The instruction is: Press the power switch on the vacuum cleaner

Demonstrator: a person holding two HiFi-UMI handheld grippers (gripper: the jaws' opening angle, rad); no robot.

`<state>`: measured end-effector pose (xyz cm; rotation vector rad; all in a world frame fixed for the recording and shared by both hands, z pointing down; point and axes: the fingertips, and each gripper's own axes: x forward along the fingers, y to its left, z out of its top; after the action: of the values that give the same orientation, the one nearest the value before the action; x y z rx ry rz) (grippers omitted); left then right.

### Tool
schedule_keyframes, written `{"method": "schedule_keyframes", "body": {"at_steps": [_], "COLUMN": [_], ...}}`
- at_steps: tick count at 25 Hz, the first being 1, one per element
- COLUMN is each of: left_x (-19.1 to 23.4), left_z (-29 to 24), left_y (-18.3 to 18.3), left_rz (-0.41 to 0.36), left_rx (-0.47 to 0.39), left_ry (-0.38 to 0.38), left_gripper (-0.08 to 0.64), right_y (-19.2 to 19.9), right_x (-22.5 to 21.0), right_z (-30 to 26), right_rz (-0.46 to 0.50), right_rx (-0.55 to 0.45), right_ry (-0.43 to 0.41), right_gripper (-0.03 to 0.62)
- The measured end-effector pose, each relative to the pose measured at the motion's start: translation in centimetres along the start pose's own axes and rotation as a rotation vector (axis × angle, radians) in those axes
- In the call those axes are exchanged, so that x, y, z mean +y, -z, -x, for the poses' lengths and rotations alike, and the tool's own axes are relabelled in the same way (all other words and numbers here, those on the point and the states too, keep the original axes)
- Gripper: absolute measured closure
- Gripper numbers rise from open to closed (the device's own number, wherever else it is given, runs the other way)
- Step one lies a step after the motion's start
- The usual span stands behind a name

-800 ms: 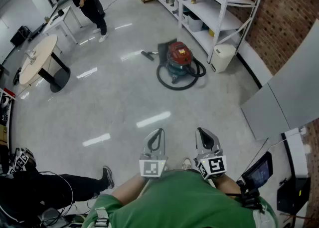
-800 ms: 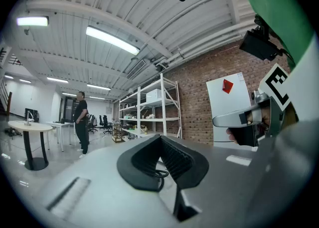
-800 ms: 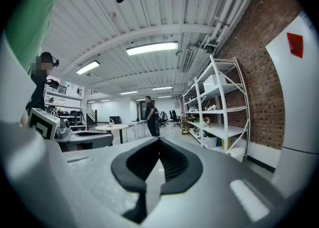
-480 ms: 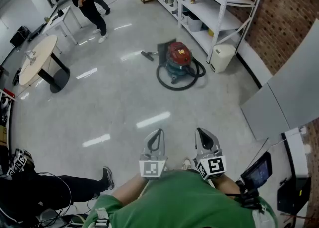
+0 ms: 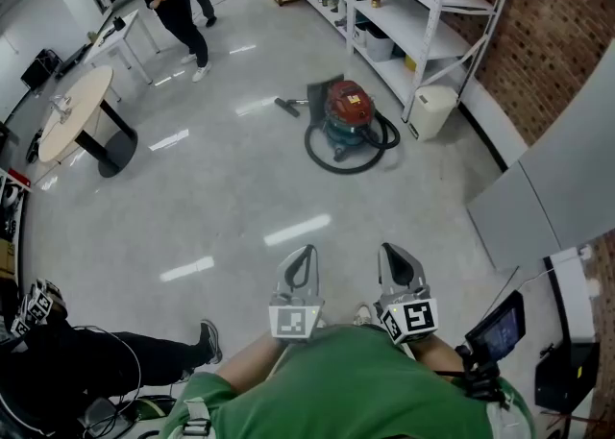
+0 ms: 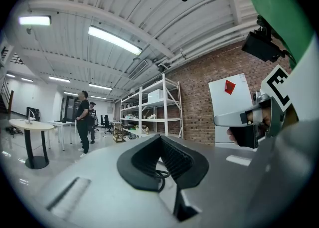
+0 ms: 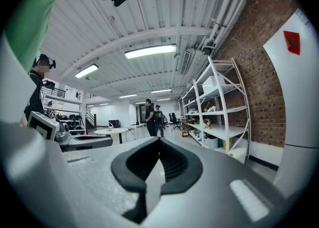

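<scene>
Vacuum cleaner (image 5: 346,109) sits far across the floor beside the shelving (image 5: 415,36), well apart from us. We hold left gripper (image 5: 306,253) and right gripper (image 5: 388,252) near, jaws together, gripping nothing.

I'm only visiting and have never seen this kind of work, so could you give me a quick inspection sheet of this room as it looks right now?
Surface: glossy grey floor, with light reflections.
Job's things: red-topped canister vacuum cleaner standing on the floor by the shelving, well away from both tools; its switch is too small to make out.
Clutter: white bin beside the vacuum cleaner; round table at the left.
Tools: left tool and right tool both shut, holding nothing, held close to the person's body.
Cables: black hose looped on the floor round the vacuum cleaner.
Surroundings: white metal shelving, brick wall, a person standing far off.
</scene>
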<state>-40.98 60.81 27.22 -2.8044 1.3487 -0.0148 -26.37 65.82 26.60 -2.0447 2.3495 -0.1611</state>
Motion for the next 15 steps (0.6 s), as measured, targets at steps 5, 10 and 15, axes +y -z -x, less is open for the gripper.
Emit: {"method": "schedule_keyframes", "body": {"at_steps": [5, 10, 15], "left_x": [0.7, 3.0, 4.7], "left_z": [0.0, 0.0, 0.2], "left_y": [0.6, 0.3, 0.6], "left_rz": [-0.015, 0.008, 0.017], "left_rx": [0.002, -0.011, -0.011], "left_ry": [0.013, 0.027, 0.061], "left_gripper": [0.554, 0.554, 0.554], "right_y": [0.2, -0.3, -0.7], "right_x": [0.7, 2.2, 3.3], "right_z": [-0.6, -2.3, -3.4], "right_rz": [-0.005, -0.010, -0.001], "right_rx": [-0.011, -0.024, -0.034], "right_ry": [-0.009, -0.002, 0.023], "right_gripper": [0.589, 0.589, 0.589]}}
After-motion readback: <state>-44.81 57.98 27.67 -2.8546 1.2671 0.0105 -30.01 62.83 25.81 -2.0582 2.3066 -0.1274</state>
